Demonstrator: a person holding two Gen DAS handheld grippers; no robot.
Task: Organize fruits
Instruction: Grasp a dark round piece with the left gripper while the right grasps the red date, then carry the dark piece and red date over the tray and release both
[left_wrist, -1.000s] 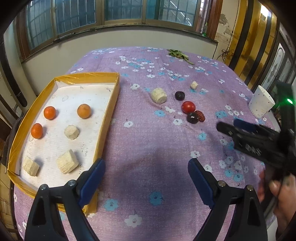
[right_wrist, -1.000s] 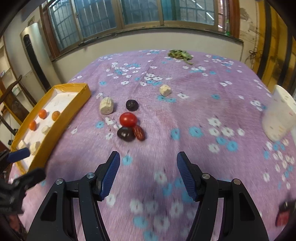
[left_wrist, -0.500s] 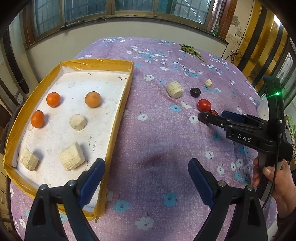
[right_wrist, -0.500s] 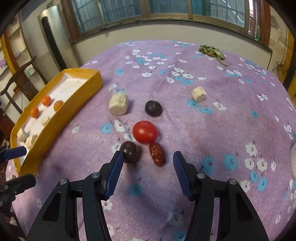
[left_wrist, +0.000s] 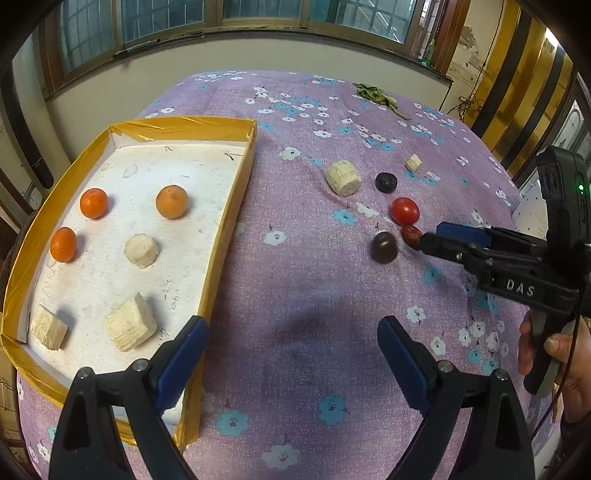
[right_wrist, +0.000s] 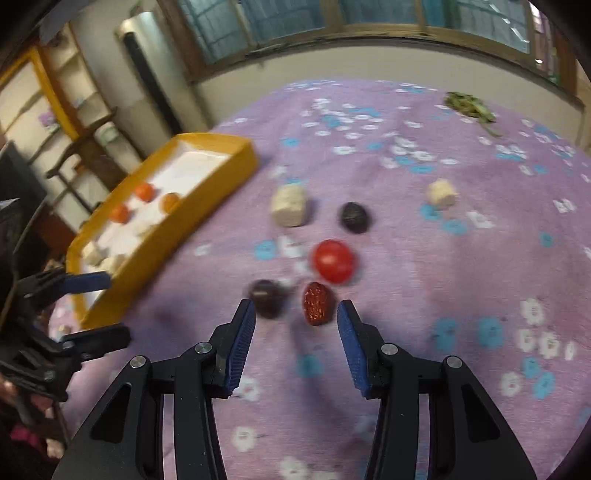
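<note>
Fruits on the purple cloth (right_wrist: 424, 266): nearest the right gripper (right_wrist: 295, 314) lie a red date (right_wrist: 316, 303) and a dark plum (right_wrist: 266, 297), just beside each other. Right jaws are closing; the date sits just ahead of the tips, roughly centred, the plum at the left tip. Nothing pinched yet as far as the blurred right wrist view shows.

Left gripper (left_wrist: 291, 334) spread wide, empty, hovering at the near corner of the tray (left_wrist: 225, 221).

Beyond the date: red tomato (right_wrist: 333, 260), touching or nearly touching it. Farther: second dark fruit (right_wrist: 354, 217), pale cylinder (right_wrist: 289, 209), small pale chunk (right_wrist: 441, 192). Far edge: green leaves (right_wrist: 469, 104).

Risks (judgement):
- Left tip may catch the plum as the jaws close, rolling it away or trapping both fruits.
- Date is small and oval; an off-centre squeeze could squirt it out toward the tomato.
- Tomato looks soft and round; a nudge sets it rolling.

Tray, yellow-rimmed, white floor, well apart from the loose fruit. Contents: three oranges (left_wrist: 94, 203) at the far side, a pale piece mid-tray, two pale blocks (left_wrist: 130, 326) nearest. Ample bare floor remains.
</note>
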